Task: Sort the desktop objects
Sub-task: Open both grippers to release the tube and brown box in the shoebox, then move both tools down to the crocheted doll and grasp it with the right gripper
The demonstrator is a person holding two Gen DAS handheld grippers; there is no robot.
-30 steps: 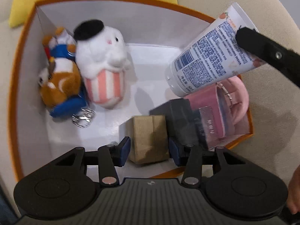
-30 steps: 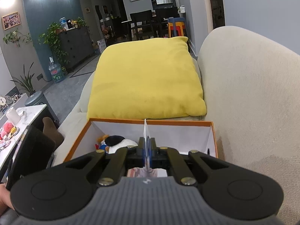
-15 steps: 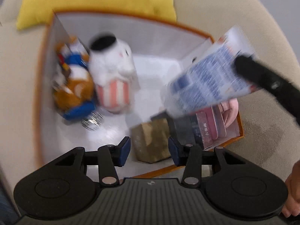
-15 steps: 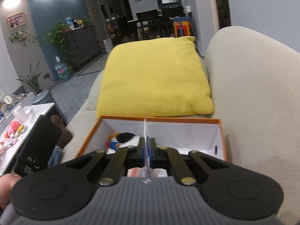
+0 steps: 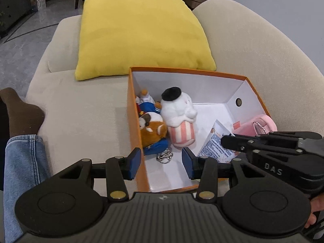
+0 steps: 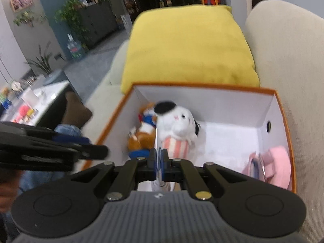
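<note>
The right gripper (image 5: pixel 227 141) hides the near end of the white tube (image 5: pixel 217 145), and the pink case (image 5: pixel 261 122) is partly hidden behind it.

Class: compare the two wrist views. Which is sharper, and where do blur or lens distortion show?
Left wrist view: sharp, the white plush crisp; fisheye bends the sofa back. Right wrist view: softer all over, the left gripper smeared at the left edge.

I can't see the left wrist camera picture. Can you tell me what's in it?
An orange box sits on a beige sofa, holding a white plush, a brown and blue plush and a pink pouch. The right gripper holds a white tube over the box, while the open left gripper is empty. A yellow pillow lies behind.
</note>
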